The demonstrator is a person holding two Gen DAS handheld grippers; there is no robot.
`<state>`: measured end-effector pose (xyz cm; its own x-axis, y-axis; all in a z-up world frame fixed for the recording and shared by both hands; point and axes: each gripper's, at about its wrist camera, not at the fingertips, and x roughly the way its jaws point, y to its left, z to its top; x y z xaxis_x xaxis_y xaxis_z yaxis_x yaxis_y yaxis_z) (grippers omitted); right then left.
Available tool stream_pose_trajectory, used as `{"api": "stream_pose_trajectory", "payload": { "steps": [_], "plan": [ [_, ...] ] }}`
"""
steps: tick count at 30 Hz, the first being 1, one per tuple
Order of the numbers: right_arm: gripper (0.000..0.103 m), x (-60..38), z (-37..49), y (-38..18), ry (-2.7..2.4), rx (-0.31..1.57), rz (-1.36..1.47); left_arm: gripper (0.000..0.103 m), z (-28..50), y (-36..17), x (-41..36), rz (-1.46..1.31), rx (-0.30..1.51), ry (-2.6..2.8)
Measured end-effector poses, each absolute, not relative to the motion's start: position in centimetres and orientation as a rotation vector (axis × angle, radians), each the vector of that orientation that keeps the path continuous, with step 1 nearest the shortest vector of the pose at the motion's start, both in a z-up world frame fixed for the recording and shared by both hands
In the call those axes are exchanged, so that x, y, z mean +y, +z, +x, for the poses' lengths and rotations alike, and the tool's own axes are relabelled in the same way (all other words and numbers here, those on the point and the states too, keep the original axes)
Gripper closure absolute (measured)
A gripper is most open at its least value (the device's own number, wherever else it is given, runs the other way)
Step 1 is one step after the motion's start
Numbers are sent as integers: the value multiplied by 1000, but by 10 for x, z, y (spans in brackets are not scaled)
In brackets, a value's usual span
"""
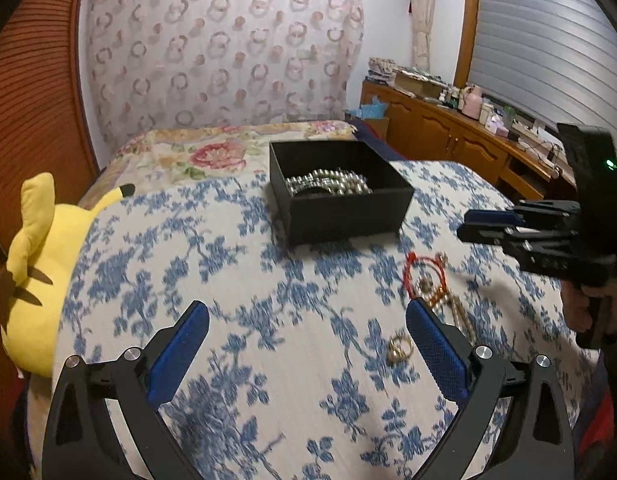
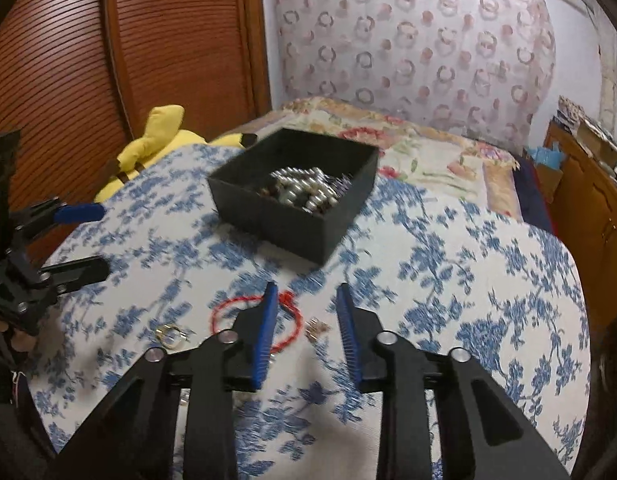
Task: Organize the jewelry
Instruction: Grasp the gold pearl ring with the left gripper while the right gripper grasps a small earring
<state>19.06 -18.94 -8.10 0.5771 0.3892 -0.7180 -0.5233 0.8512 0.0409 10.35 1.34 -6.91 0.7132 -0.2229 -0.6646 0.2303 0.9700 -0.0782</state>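
Floral bedspread — yellow plush beside black box.

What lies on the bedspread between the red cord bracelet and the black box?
Nothing: in the right wrist view, the stretch from the red cord bracelet to the black box is bare blue-flowered bedspread. The left wrist view agrees.

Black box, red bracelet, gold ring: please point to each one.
Black box [image 2: 268,216], right wrist view, front wall.
Red bracelet [image 2: 224,307], right wrist view, left part of loop.
Gold ring [image 1: 400,349], left wrist view, band.
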Motion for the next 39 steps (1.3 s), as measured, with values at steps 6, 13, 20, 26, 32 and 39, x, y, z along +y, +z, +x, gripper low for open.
{"api": "stream_pose_trajectory", "payload": {
  "steps": [6,13,20,26,32,39],
  "plan": [
    [78,-193,191,-97,542,838,-208,8,101,-82,8,29,773,-268],
    [78,-180,194,-113,541,871,-255,8,102,-93,4,46,809,-277],
    [78,-173,205,-117,535,883,-274,8,102,-97,1,62,823,-283],
    [94,-175,201,-116,531,869,-274,8,101,-98,-3,59,829,-295],
    [94,-187,195,-115,524,855,-245,8,101,-100,-14,72,833,-317],
    [94,-196,185,-113,526,845,-214,8,96,-96,-32,111,808,-364]
  ]
}}
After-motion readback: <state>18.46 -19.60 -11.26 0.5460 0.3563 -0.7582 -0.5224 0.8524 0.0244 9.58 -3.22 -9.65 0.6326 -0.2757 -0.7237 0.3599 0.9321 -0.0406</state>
